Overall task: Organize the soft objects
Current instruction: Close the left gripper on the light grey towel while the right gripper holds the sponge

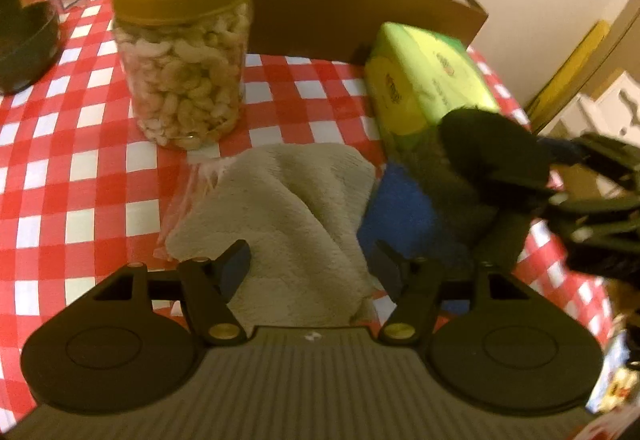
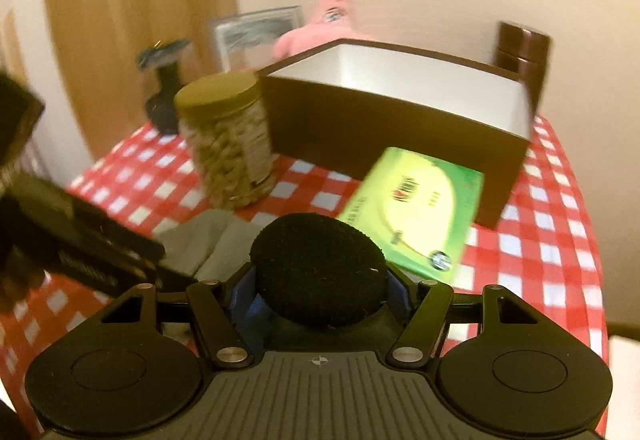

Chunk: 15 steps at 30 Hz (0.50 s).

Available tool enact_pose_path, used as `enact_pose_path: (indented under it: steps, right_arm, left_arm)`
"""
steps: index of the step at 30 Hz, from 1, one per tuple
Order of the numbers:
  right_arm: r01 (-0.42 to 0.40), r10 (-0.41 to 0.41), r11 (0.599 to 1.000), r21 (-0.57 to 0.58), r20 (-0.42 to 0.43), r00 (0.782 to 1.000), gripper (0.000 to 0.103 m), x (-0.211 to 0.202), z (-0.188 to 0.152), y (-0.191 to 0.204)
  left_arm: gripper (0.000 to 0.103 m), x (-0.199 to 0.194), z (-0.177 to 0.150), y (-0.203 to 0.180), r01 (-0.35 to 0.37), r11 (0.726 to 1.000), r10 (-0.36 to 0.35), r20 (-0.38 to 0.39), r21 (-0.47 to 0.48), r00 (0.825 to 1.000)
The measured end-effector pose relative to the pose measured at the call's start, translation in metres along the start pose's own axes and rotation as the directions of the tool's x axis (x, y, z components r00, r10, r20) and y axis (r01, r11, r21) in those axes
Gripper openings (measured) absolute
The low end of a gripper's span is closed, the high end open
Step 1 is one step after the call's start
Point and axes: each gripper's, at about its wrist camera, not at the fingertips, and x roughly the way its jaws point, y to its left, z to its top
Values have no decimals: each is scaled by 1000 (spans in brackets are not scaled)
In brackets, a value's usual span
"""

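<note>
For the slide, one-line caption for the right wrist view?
Right gripper shut on a black fuzzy round pad, facing the open brown box on the checkered table.

Both wrist views look steeply down, sharing the jar [image 1: 184,52].

The right gripper [image 2: 320,290] is clamped, the left gripper [image 1: 312,266] gapes, both tilted downward.

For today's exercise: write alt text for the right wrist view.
The right claw grips a round black fuzzy pad above a red checked tablecloth, facing a green packet, nut jar and open brown box.
</note>
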Motion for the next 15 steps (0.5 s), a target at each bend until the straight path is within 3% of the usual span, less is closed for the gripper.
enact_pose_path:
  steps: [4, 6, 10, 15]
  right_arm:
    - [9, -10, 998, 58, 18, 1000, 66, -13, -1, -10]
    - [7, -9, 996, 89, 28, 1000, 66, -17, -2, -14]
    - [-1, -6, 991, 136, 47, 999, 66, -25, -4, -21]
    - [-11, -1, 985, 173, 72, 997, 66, -32, -3, -27]
  left_arm:
    - [37, 11, -3, -12, -69, 995, 70, -2, 70, 998]
    - [10, 11, -5, -13, -78, 993, 78, 2, 88, 997]
    - [9, 1, -4, -9, -60, 995, 59, 19, 74, 998]
    - [8, -44, -1, -1, -32, 998, 26, 128, 47, 991]
